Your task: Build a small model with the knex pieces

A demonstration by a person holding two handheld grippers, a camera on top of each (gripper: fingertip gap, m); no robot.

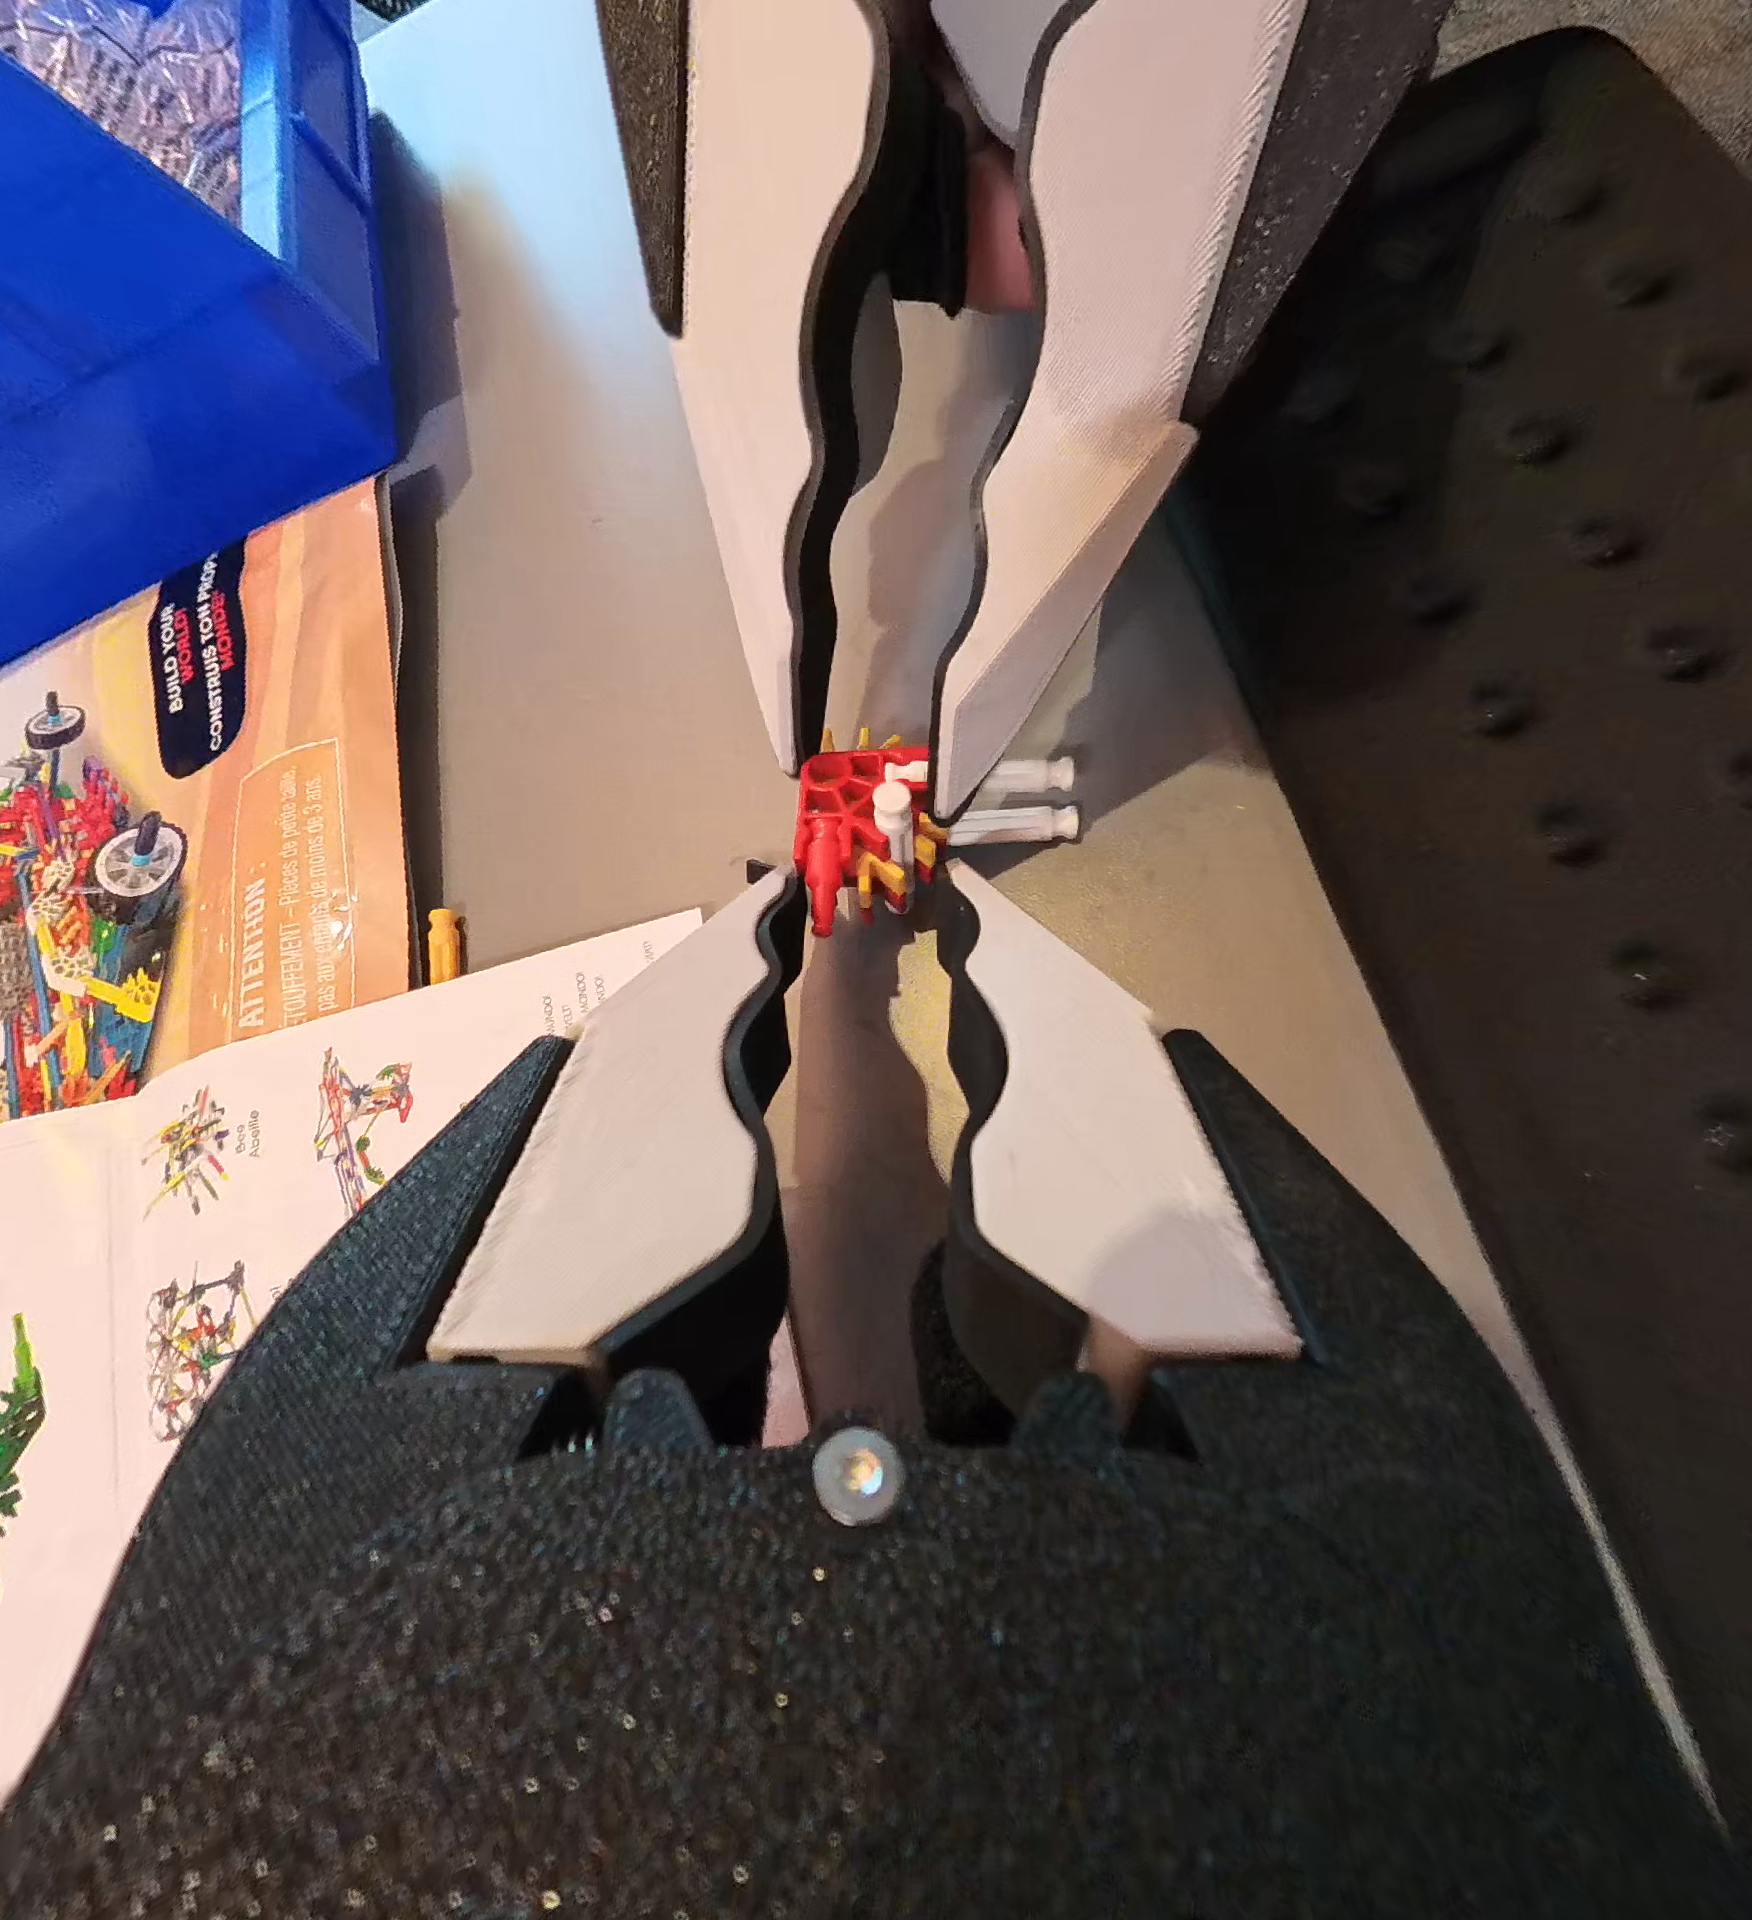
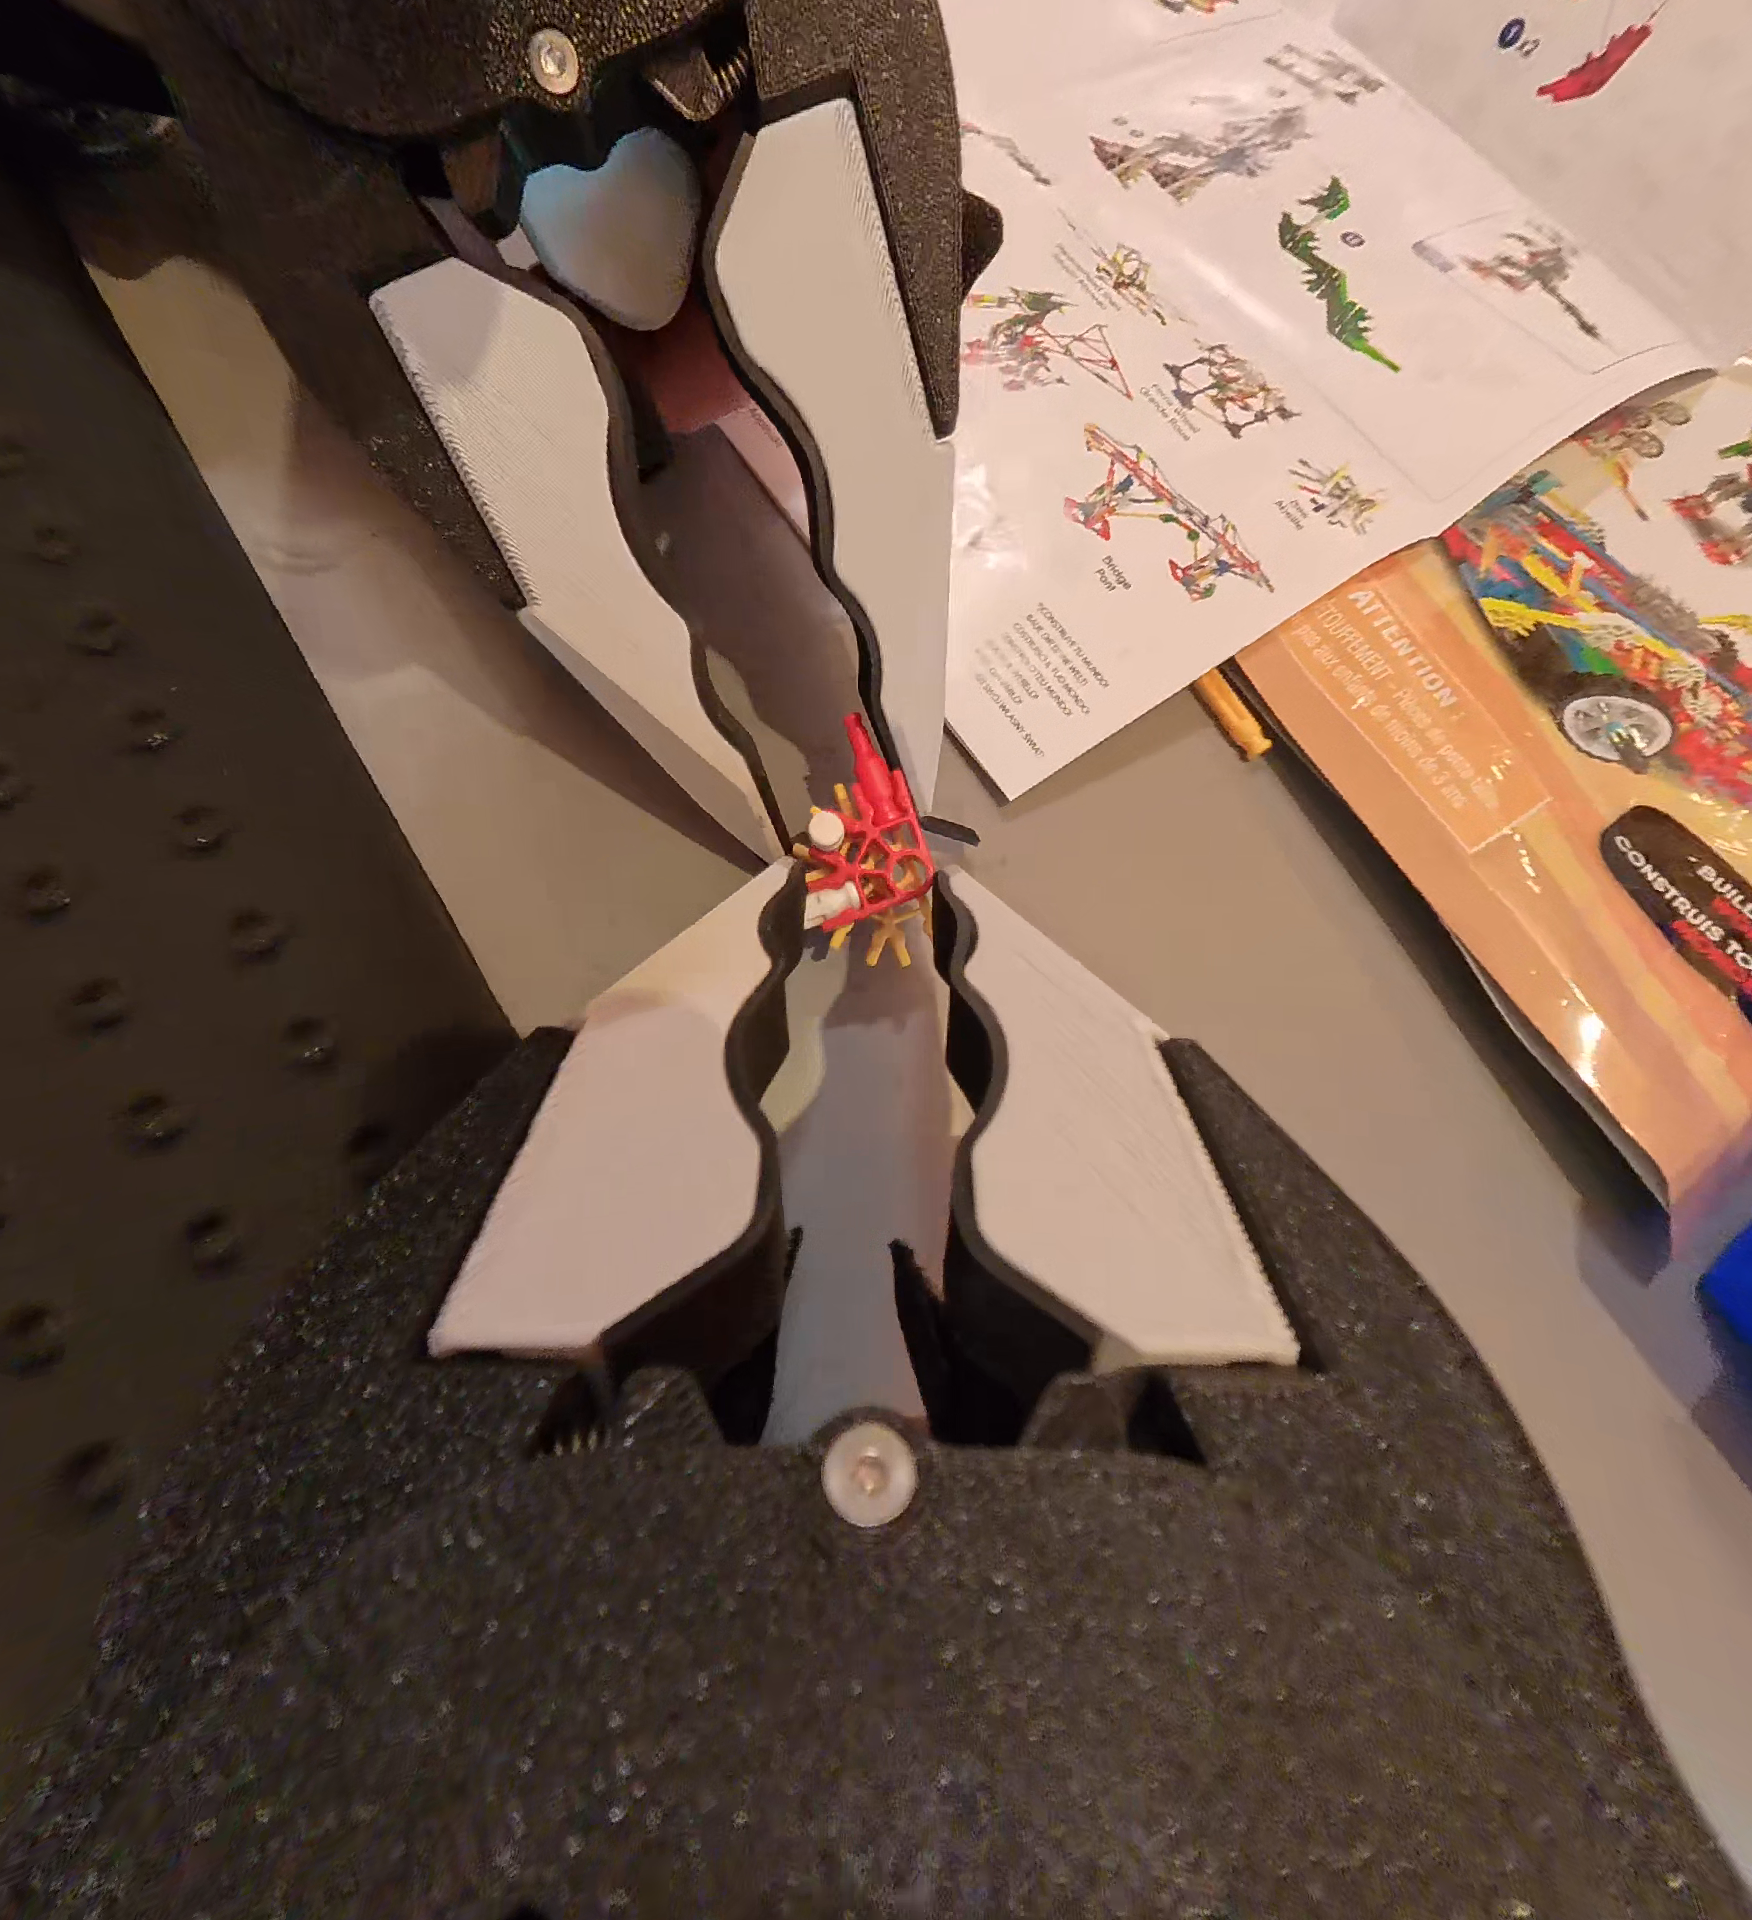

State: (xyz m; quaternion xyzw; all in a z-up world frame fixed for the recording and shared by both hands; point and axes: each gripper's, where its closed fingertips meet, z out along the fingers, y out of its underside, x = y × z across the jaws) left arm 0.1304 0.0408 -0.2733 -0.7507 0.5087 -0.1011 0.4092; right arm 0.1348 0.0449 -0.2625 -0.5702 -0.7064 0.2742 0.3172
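White-fingered and tip to tip, our left gripper (image 1: pixel 867 883) and right gripper (image 2: pixel 856 894) each clasped the same small assembly (image 1: pixel 864 826) of red and yellow connectors with white rods, held just above the grey table (image 1: pixel 581 665). An instruction sheet (image 2: pixel 1215 343) and a printed toy bag (image 2: pixel 1537 748) lay beside us, a blue bin (image 1: pixel 103 343) beyond, a black studded mat (image 1: pixel 1578 727) opposite.

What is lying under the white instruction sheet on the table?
The instruction sheet overlaps the orange toy packaging, covering its near edge. A yellow rod pokes out from between them at the table; its other end is hidden. Anything else beneath the sheet is covered.
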